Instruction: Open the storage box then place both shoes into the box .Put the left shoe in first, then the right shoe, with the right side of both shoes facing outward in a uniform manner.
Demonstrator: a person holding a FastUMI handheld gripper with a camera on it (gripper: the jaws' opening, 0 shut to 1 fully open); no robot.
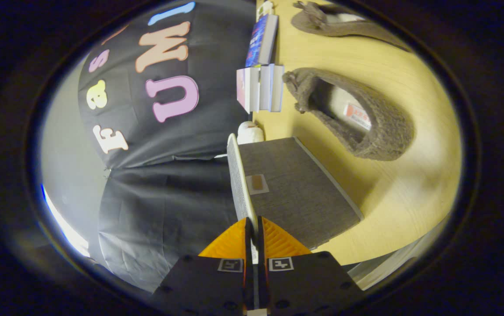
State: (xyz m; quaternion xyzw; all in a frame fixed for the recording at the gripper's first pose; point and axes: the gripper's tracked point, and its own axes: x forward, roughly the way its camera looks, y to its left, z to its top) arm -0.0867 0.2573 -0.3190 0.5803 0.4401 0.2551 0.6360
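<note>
The grey fabric storage box (pixel 304 197) stands on the wooden table (pixel 409 188), just ahead of my fingers. Its pale thin lid (pixel 238 171) is seen edge-on along the box's top. My gripper (pixel 254 230) is shut on the lid's near edge, which sits pinched between both fingers. A small tan tab (pixel 258 184) shows on the grey panel close to the lid. Beyond the box lies a grey fuzzy shoe (pixel 366 127), its opening facing me. A second grey fuzzy shoe (pixel 344 24) lies farther off on the table.
A few upright books (pixel 261 87) stand by the booth wall beyond the box, and a blue book (pixel 261 40) is behind them. A small white object (pixel 250 132) sits at the box's far corner. The table's near edge (pixel 392 259) runs beside the box.
</note>
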